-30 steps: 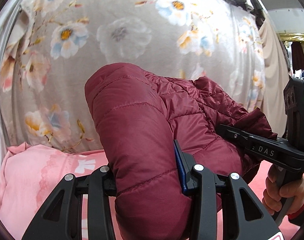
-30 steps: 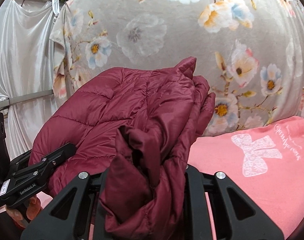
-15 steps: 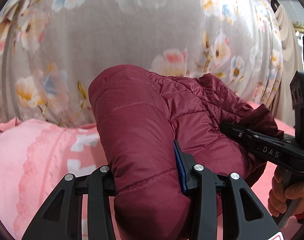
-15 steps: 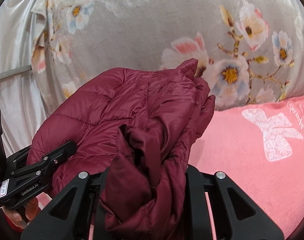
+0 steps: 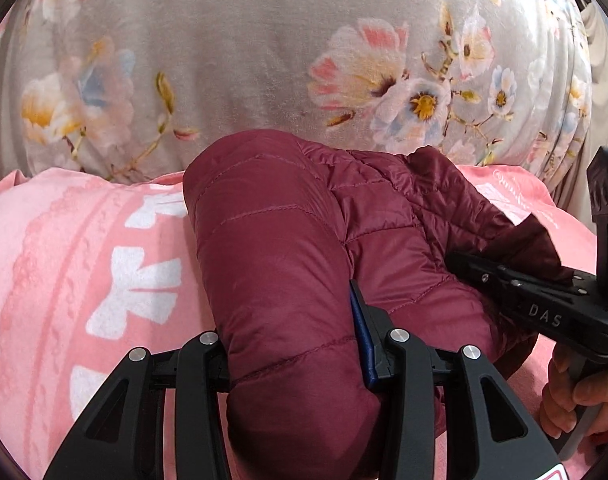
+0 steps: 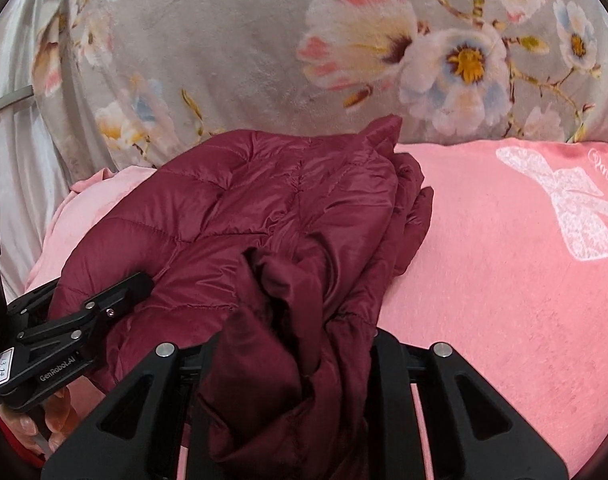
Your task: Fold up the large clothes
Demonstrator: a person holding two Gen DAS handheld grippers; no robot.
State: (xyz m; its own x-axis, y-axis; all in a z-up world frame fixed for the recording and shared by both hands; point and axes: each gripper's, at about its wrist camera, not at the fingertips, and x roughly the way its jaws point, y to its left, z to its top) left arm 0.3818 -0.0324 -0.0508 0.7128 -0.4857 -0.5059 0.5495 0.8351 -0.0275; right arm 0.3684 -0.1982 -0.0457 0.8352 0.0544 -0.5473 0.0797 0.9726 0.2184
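We've got a maroon quilted puffer jacket [image 5: 288,248], shiny nylon w/ stitched channels, bunched into a fat roll over a pink fleecy blanket [image 5: 64,264] w/ white bow prints. Behind it hangs a grey plush floral sheet [image 5: 240,60], big pale blossoms w/ yellow centres.

Left gripper [image 5: 294,344]: black plastic arms, blue pad on the right finger. A thick padded fold of the jacket fills the gap betw. its fingers, pads pressing on both sides; jaws are easing open a little right now, fabric between them. Right gripper [image 6: 294,340]: narrower gap, stuffed w/ thinner crumpled fabric, prob. lining or a cuff, pressed on both sides; its jaws are opening a touch too.

Left wrist view only: smooth rounded bulge of the roll near us, the right gripper [image 5: 520,292] from the side at far right w/ "DAS" lettering, and a hand [image 5: 576,396] on its handle. Also script lettering on the blanket's far right.

Right wrist view only: jacket's flatter diamond-quilted panel spreading left and far, a pointed corner sticking up at the far edge, white satin curtain [image 6: 12,128] at left, the left gripper [image 6: 80,320] side-on w/ a "GenRobot.AI" label and fingertips [image 6: 28,424] below it.
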